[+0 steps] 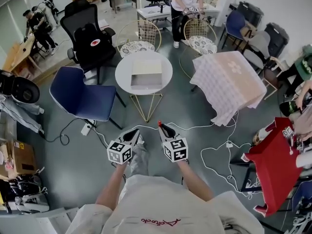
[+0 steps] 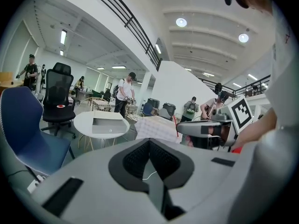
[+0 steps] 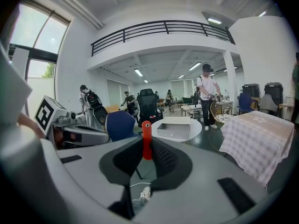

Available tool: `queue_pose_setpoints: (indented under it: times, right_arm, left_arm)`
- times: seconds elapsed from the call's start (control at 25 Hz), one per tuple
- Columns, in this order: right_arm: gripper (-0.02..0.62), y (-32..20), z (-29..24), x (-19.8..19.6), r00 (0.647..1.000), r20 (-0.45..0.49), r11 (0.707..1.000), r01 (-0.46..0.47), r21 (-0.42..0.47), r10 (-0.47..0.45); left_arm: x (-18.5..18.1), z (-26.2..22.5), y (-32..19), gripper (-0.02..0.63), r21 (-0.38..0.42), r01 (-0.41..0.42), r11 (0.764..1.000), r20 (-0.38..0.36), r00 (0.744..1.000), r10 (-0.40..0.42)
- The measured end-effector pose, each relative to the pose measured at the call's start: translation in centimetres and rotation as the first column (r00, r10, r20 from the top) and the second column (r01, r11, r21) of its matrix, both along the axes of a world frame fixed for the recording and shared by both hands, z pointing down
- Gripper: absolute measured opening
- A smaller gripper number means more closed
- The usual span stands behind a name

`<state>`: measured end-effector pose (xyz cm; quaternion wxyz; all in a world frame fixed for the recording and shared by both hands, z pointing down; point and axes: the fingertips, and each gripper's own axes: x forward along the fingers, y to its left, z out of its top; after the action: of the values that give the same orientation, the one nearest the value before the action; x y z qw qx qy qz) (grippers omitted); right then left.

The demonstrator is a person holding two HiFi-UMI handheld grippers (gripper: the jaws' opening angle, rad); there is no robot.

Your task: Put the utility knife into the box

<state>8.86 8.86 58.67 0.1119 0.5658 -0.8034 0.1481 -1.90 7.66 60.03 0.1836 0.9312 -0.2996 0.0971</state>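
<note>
Open grey floor underfoot, with a straight lane running toward 12 o'clock. Flanked at 2 o'clock by a checked cloth draped over some furniture and at 10 o'clock by a blue chair, both near the round white table that stands between them, well apart from the person. Best approached at the near rim, minding the wire legs below it. Near the middle of that table, an open shallow box, mouth up, presumably set so to take a drop from above, with bare tabletop around its walls. Held low and close to the body: right gripper, jaws clamped on the utility knife, gripped by the lower part of its orange-red body and carried upright, probably for steadiness on the way; cannot tell which end bears the blade. Just beside it at 9 o'clock, left gripper, jaws pressed together on nothing, apparently idle. Toward 3 o'clock, a white cable looping over the floor, likely a trip risk if strayed toward.
</note>
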Motion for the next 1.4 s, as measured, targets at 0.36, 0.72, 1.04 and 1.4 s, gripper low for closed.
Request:
queue_pose_setpoints:
  times: [0.36, 0.72, 1.04, 1.4]
  right_arm:
    - [0.064, -6.5, 0.8, 1.3, 1.000, -0.018, 0.999, -0.015, -0.032, 0.014]
    - [0.064, -15.8, -0.5, 1.4, 0.999, -0.036, 0.999, -0.019, -0.029, 0.018]
    - [0.064, -24.5, -1.4, 1.6, 0.999, -0.033, 0.999, -0.025, -0.034, 0.023]
    - [0.064, -32.6, -2.4, 1.3, 0.998, -0.056, 0.999, -0.017, -0.039, 0.015]
  left_arm:
    - [1.8, 0.9, -7.1, 0.012, -0.028, -0.026, 0.999, -0.013, 1.000, 0.026]
    - [2.1, -0.5, -16.4, 0.011, -0.022, -0.028, 0.999, -0.028, 0.999, 0.028]
    - [2.0, -1.4, -25.0, 0.011, -0.025, -0.034, 0.999, -0.025, 0.999, 0.033]
    - [2.2, -1.9, -33.2, 0.011, -0.030, -0.049, 0.998, -0.036, 0.998, 0.048]
